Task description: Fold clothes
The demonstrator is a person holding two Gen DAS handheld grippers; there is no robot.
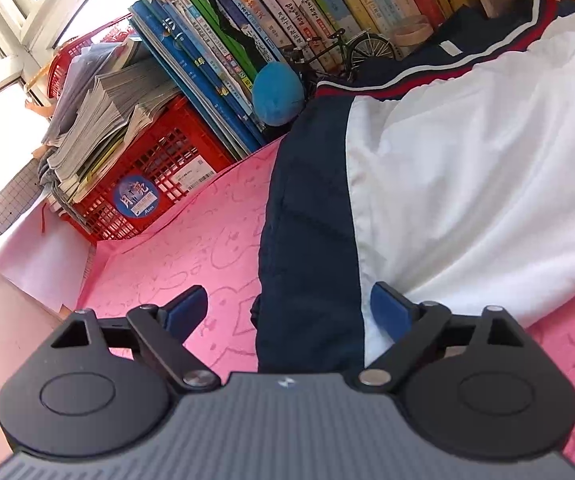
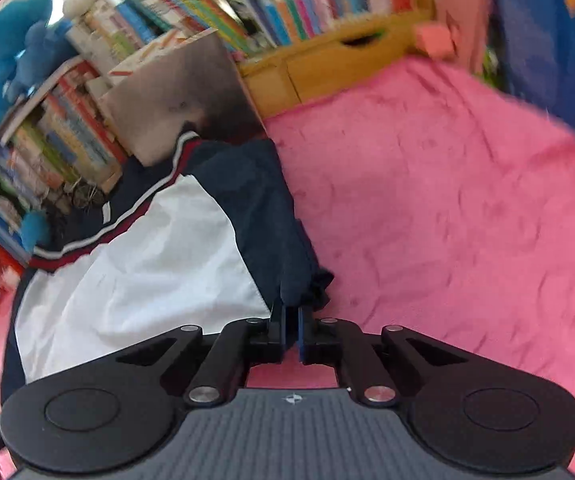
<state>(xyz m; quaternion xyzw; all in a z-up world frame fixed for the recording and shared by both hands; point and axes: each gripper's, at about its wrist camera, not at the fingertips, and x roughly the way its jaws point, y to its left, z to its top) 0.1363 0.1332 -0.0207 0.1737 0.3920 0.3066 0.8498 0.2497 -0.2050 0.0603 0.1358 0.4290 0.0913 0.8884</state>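
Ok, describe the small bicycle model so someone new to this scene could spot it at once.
Start at the row of books standing along the back of the pink cloth. At their foot, between the blue plush ball and the jacket, stands the bicycle model. It is the only thin, dark wire-framed thing there, with spoked wheels.

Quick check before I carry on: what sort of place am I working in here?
Most likely a home study corner or a child's room. Rows of books line the back, a blue plush toy sits among them, and the jacket lies on a pink cloth spread over the surface.
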